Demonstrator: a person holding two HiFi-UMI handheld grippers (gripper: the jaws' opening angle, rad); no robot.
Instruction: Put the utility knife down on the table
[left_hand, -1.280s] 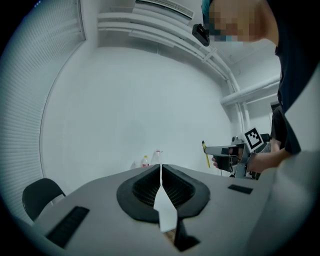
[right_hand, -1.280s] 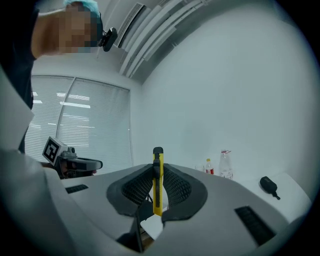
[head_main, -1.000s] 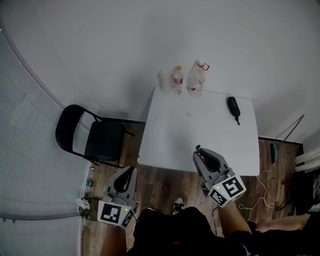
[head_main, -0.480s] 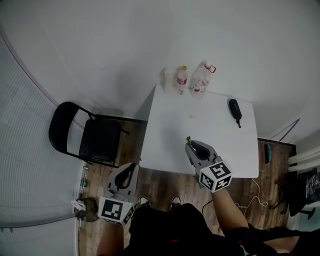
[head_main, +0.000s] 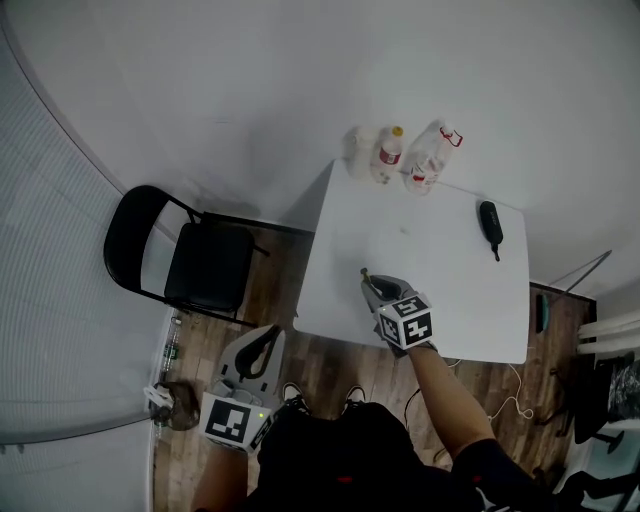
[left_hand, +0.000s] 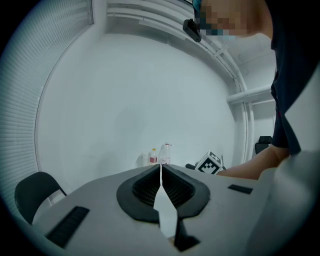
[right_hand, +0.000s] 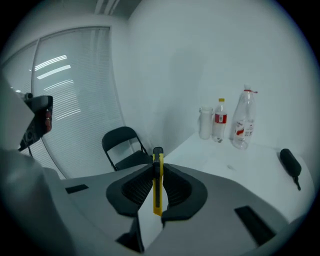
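My right gripper (head_main: 372, 288) (right_hand: 157, 172) is shut on a yellow utility knife (right_hand: 157, 184), its black tip (head_main: 364, 271) sticking out past the jaws. It hangs over the near-left part of the white table (head_main: 450, 290) (right_hand: 250, 175), tilted down toward the top. My left gripper (head_main: 262, 348) (left_hand: 160, 175) is low at the left, over the wooden floor, off the table. Its jaws are closed together with nothing between them.
At the table's far edge stand a white cup (head_main: 358, 142), a small red-labelled bottle (head_main: 388, 155) and a clear plastic bottle (head_main: 430, 155). A black oblong object (head_main: 490, 224) lies at the far right. A black folding chair (head_main: 195, 260) stands left of the table.
My right gripper, with the knife, moved forward and down from the table's near edge to over the tabletop. The left gripper shifted slightly.
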